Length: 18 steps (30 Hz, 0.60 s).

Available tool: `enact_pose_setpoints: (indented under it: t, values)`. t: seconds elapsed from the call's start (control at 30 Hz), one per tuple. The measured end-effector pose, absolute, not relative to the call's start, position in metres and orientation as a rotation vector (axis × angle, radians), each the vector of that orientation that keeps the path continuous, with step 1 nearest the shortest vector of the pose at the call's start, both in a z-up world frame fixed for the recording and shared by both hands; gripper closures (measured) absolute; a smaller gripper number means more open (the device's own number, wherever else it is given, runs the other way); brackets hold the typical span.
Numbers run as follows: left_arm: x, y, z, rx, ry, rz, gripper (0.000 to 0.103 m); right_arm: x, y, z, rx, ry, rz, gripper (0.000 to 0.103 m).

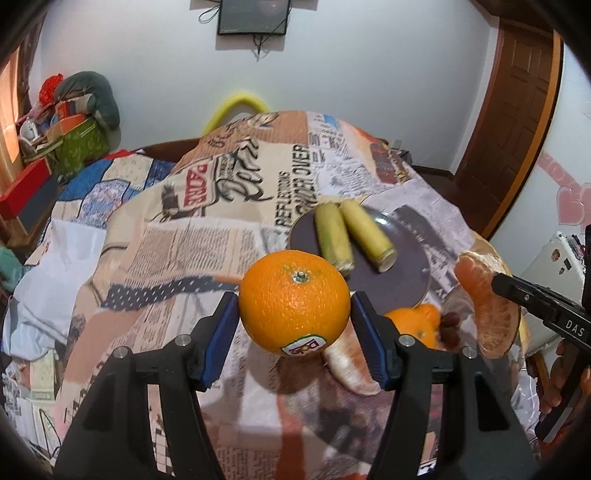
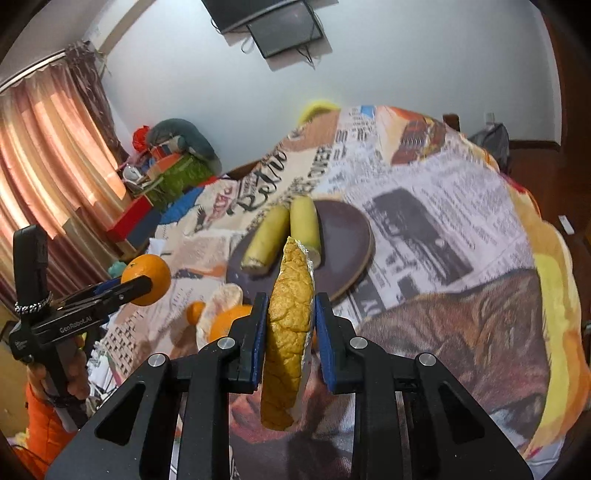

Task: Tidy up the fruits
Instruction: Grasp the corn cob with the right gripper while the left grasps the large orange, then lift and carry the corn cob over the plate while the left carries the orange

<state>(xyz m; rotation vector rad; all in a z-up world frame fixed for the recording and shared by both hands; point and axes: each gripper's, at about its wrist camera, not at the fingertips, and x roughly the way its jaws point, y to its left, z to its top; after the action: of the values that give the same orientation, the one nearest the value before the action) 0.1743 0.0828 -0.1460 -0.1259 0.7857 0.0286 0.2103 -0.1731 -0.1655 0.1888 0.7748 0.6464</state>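
Observation:
My left gripper (image 1: 294, 308) is shut on a whole orange (image 1: 294, 301) with a Dole sticker, held above the newspaper-print cloth; it also shows in the right wrist view (image 2: 147, 279). My right gripper (image 2: 290, 325) is shut on a peeled citrus piece (image 2: 288, 332), yellow rind towards the camera; the left wrist view shows its orange flesh (image 1: 484, 302). A dark round plate (image 1: 399, 266) holds two cut banana pieces (image 1: 351, 236), also in the right wrist view (image 2: 284, 230). More citrus pieces (image 1: 351, 365) lie on the cloth below the grippers.
The cloth (image 1: 207, 240) covers a raised mound on a bed. Boxes and clutter (image 1: 70, 136) stand at the far left by a curtain (image 2: 44, 155). A wooden door (image 1: 517, 110) is on the right. A screen (image 1: 253, 16) hangs on the wall.

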Motion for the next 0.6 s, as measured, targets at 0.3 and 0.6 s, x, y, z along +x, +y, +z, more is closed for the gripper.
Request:
enact_pose_setpoints:
  t: [0.3, 0.6]
  values:
    - [0.195, 0.06, -0.134, -0.114, 0.761, -0.026, 0.042, 0.224, -0.174, -0.147, 0.15, 0.698, 0.642, 0.081]
    - [0.231, 0.054, -0.139, -0.098, 0.768, -0.025, 0.043, 0.249, -0.171, -0.151, 0.138, 0.691, 0.639, 0.081]
